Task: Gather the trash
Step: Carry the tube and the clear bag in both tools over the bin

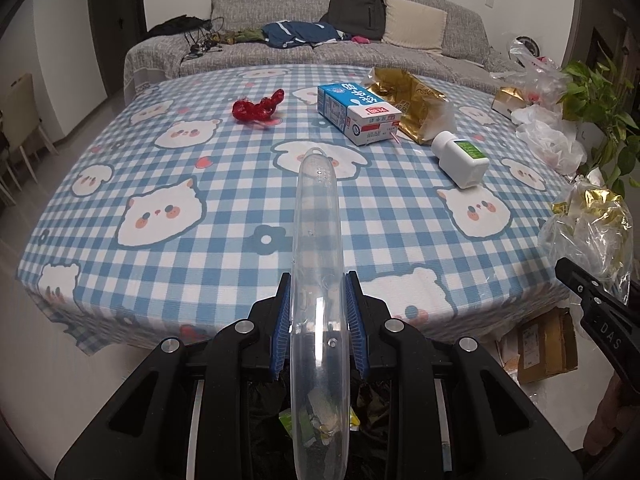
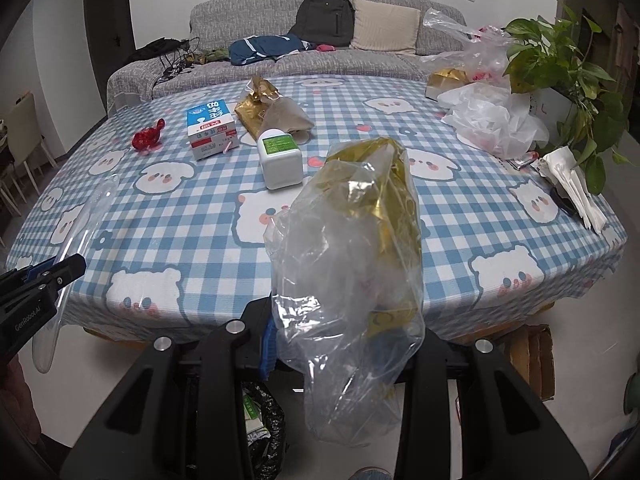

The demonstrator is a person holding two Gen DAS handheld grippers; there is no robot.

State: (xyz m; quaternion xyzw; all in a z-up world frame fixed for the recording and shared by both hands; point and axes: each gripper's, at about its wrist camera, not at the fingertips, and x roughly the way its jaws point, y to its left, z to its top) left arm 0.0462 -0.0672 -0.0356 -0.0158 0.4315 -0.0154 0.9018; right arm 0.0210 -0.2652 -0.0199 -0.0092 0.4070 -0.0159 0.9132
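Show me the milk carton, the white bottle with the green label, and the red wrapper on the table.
milk carton (image 1: 357,114): left wrist view, on its blue-and-white side panel.
white bottle (image 2: 280,159): right wrist view, on its white body below the green label.
red wrapper (image 1: 256,108): left wrist view, on the crumpled middle.

Much of what we hold and what lies below is hidden.

In the right wrist view the clear bag (image 2: 352,264) covers our right gripper (image 2: 340,344), so we cannot see how its jaws stand; only a blue pad (image 2: 267,348) shows. The bin (image 2: 260,420) below is mostly masked by the gripper body, its contents too small to tell. In the left wrist view the clear lid (image 1: 318,280) runs off the bottom edge. The carton (image 1: 356,114) print is unreadable to us.
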